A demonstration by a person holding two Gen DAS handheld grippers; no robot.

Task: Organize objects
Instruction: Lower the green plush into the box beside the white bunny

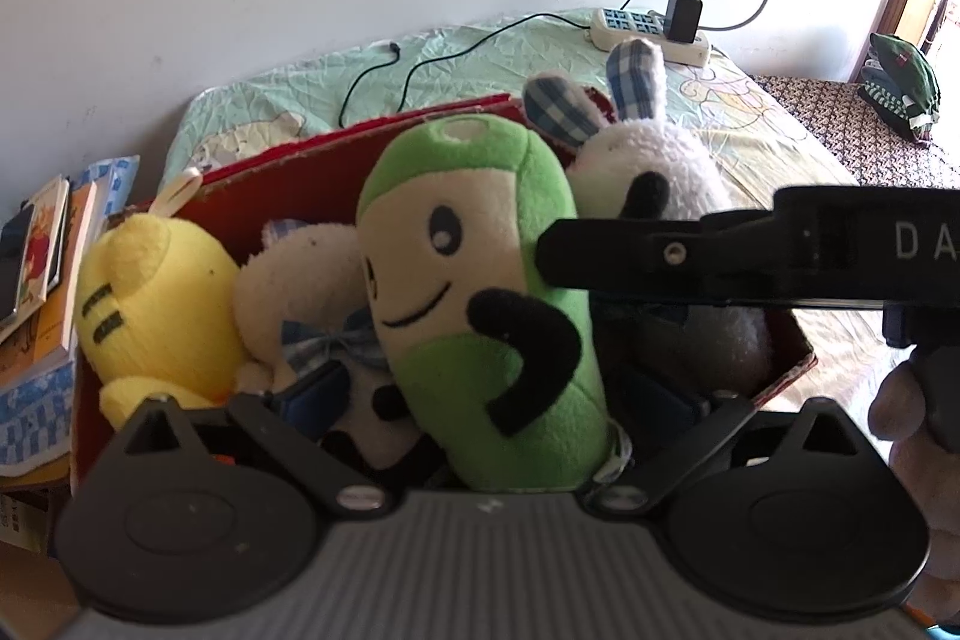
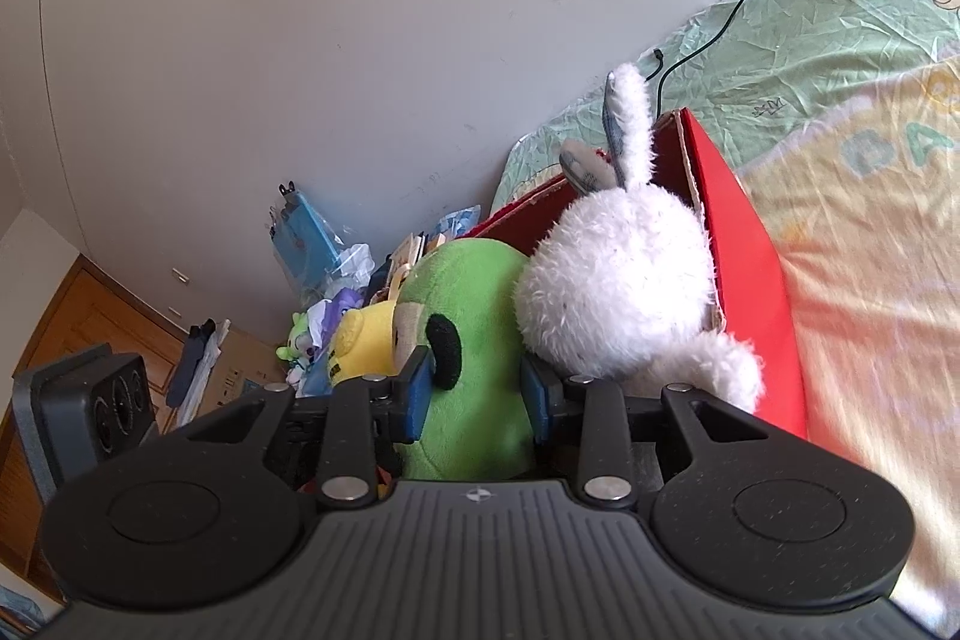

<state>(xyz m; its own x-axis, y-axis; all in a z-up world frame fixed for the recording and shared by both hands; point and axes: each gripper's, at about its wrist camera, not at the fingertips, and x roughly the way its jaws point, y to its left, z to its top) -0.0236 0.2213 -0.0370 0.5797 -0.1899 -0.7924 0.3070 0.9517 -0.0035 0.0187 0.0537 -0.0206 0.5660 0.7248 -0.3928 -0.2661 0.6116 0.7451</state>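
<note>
A red cardboard box (image 1: 288,184) on the bed holds several plush toys. A green plush (image 1: 480,280) stands upright in its middle. A yellow plush (image 1: 150,298) and a small white plush (image 1: 294,280) sit to its left, and a white rabbit (image 1: 648,160) with plaid ears sits to its right. My left gripper (image 1: 498,400) is open, its fingers spread wide on either side of the green plush's base. In the right wrist view my right gripper (image 2: 477,391) is shut on the green plush (image 2: 468,292), beside the rabbit (image 2: 618,292). It reaches in from the right.
A power strip (image 1: 651,31) with a black charger and cables lies on the green sheet behind the box. Books (image 1: 42,268) are stacked left of the box. A green cap (image 1: 900,82) rests at far right. Cluttered bags and cartons (image 2: 306,244) fill the floor by the wall.
</note>
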